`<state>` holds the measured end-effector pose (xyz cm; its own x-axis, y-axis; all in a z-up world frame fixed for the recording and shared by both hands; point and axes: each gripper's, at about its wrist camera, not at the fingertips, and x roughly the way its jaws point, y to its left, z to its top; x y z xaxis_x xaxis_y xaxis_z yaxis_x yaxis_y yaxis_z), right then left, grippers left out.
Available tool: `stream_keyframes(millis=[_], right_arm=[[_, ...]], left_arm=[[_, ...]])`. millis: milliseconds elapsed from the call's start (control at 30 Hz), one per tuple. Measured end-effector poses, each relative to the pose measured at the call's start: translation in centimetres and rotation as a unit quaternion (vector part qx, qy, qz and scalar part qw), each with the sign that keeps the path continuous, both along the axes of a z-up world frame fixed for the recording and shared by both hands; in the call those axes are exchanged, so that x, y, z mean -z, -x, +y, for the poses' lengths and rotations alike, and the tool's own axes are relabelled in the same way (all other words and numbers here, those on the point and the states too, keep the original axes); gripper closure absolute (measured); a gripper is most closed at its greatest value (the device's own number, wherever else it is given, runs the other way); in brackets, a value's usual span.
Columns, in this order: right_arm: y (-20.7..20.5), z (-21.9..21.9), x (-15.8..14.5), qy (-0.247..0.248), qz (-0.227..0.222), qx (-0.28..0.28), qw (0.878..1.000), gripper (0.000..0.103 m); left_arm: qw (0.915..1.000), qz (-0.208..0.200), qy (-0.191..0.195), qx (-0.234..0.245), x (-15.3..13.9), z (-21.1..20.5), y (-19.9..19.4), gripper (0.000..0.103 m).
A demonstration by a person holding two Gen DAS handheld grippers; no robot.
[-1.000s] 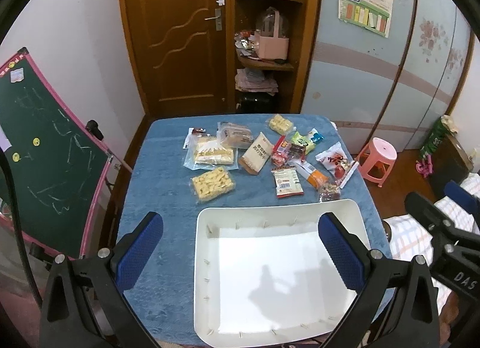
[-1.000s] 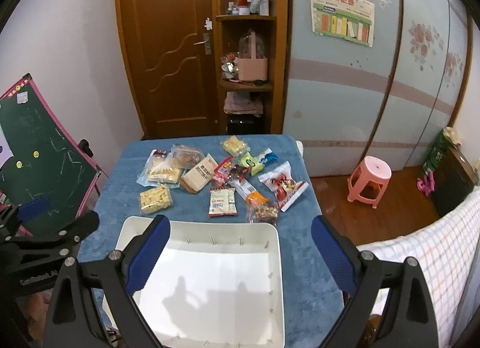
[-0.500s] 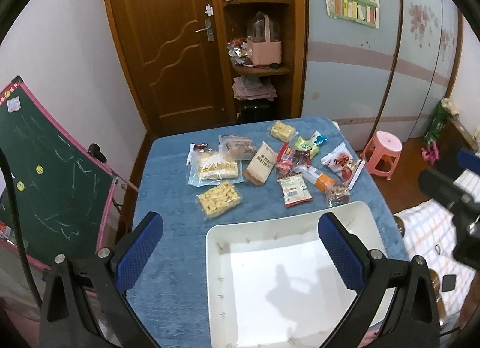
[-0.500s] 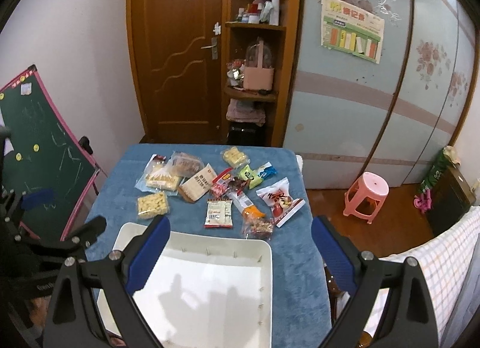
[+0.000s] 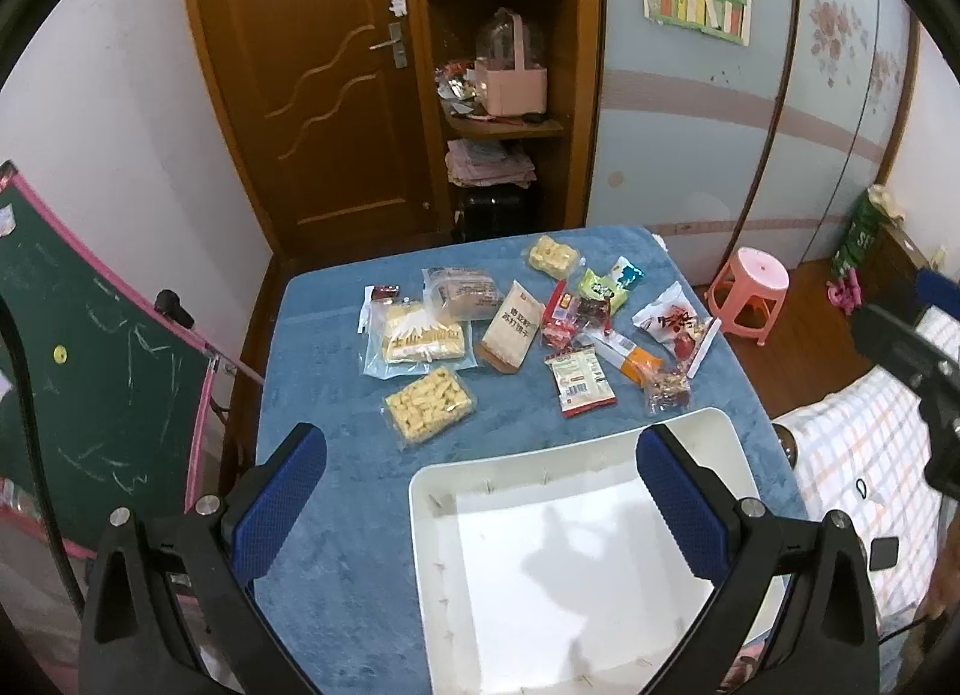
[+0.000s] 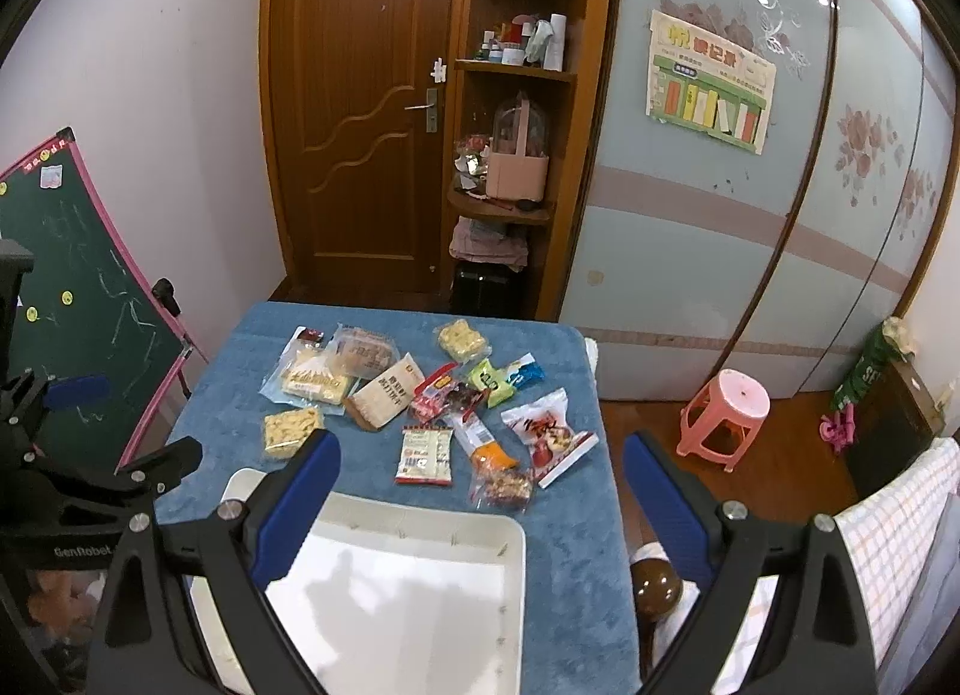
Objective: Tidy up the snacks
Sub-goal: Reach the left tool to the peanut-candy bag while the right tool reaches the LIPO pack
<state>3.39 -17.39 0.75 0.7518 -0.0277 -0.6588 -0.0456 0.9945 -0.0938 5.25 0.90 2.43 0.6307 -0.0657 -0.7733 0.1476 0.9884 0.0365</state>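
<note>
Several snack packets lie on the far half of a blue-covered table [image 5: 336, 407]: a clear pack of yellow puffs [image 5: 429, 404], a big biscuit pack [image 5: 417, 338], a beige cracker pack [image 5: 510, 329], a red-edged sachet [image 5: 579, 383] and a white-red bag [image 5: 669, 323]. An empty white tray [image 5: 576, 569] sits at the near edge. My left gripper [image 5: 480, 506] is open and empty, held high above the tray's near left. My right gripper [image 6: 480, 506] is open and empty above the tray [image 6: 396, 593], with the same snacks beyond, such as the sachet [image 6: 425, 455].
A green chalkboard easel [image 5: 78, 371] stands left of the table. A wooden door [image 5: 324, 83] and shelf [image 5: 504, 95] are behind it. A pink stool [image 5: 747, 290] stands on the floor to the right. A checked cloth [image 6: 888, 539] lies at the right.
Both grippers have risen and drawn back, so the table and tray look smaller and lower in both views. Nothing on the table has moved.
</note>
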Motion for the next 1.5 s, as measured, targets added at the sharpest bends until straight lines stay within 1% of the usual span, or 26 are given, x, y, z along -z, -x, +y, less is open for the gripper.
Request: stream_keyframes(millis=[67,167,200,300,400,433,500,567,667,800,867,900,967,1033,1100,1167,1300,1367,1500], right_arm=[[-1.0,-0.3,-0.1,0.008,-0.004,-0.003,1.000,0.007],[-3.2,-1.0,0.2,0.011,0.005,0.000,1.000,0.007],[-4.1,-1.3,0.5,0.003,0.014,-0.005,1.000,0.007],[-7.3,-2.5,2.6,-0.026,0.064,-0.011,0.998,0.007],[-10.7,-3.2,6.2,-0.060,0.128,-0.015,0.990,0.007],[-11.5,-3.3,7.2,-0.068,0.143,-0.015,0.987,0.007],[-13.0,-3.0,9.4,-0.084,0.170,-0.018,0.982,0.007],[-14.6,-2.6,11.6,-0.097,0.194,-0.017,0.976,0.007],[-16.9,-1.6,14.7,-0.118,0.228,-0.013,0.967,0.008],[-19.9,0.2,18.9,-0.117,0.277,-0.010,0.954,0.015],[-21.1,1.1,21.4,-0.124,0.306,-0.013,0.944,0.015],[-21.5,1.2,22.2,-0.126,0.314,-0.010,0.941,0.016],[-22.5,1.5,24.2,-0.135,0.334,-0.002,0.933,0.016],[-23.3,1.9,25.5,-0.134,0.347,0.004,0.928,0.016],[-23.9,2.6,26.8,-0.113,0.357,0.008,0.927,0.016],[-24.2,3.1,27.7,-0.100,0.363,0.010,0.926,0.016],[-24.6,3.6,28.8,-0.090,0.376,0.010,0.922,0.016],[-24.8,3.8,29.3,-0.078,0.381,0.010,0.921,0.016],[-25.2,4.1,30.4,-0.061,0.391,0.010,0.918,0.016]], left_arm=[[1.0000,-0.003,0.000,0.005,-0.1,0.2,-1.4,0.000],[0.9996,-0.003,-0.028,-0.001,0.9,1.0,-4.7,0.000],[0.9990,-0.001,-0.043,-0.008,1.7,1.6,-6.2,0.000],[0.9975,0.017,-0.067,-0.010,3.9,3.0,-9.7,0.000],[0.9955,0.042,-0.085,0.011,6.5,3.9,-12.0,0.000],[0.9937,0.061,-0.091,0.026,7.8,4.2,-12.9,0.000],[0.9904,0.091,-0.099,0.032,10.1,4.5,-14.1,0.000],[0.9879,0.110,-0.103,0.035,12.0,4.5,-14.9,0.000],[0.9840,0.122,-0.120,0.050,14.7,4.2,-16.1,0.000],[0.9756,0.143,-0.149,0.074,17.7,3.4,-17.5,0.000],[0.9708,0.163,-0.155,0.084,19.1,3.2,-18.3,0.000],[0.9686,0.170,-0.158,0.089,19.9,3.0,-18.6,0.000],[0.9655,0.178,-0.163,0.099,20.9,2.8,-19.1,0.000],[0.9623,0.184,-0.170,0.106,22.0,2.6,-19.7,0.000],[0.9598,0.190,-0.178,0.105,22.9,2.5,-20.2,0.000],[0.9586,0.193,-0.181,0.104,23.7,2.4,-20.7,0.000],[0.9570,0.198,-0.186,0.104,25.1,2.3,-21.3,0.000],[0.9572,0.202,-0.180,0.104,25.7,2.3,-21.5,0.000],[0.9600,0.208,-0.155,0.105,26.4,2.7,-22.0,0.000]])
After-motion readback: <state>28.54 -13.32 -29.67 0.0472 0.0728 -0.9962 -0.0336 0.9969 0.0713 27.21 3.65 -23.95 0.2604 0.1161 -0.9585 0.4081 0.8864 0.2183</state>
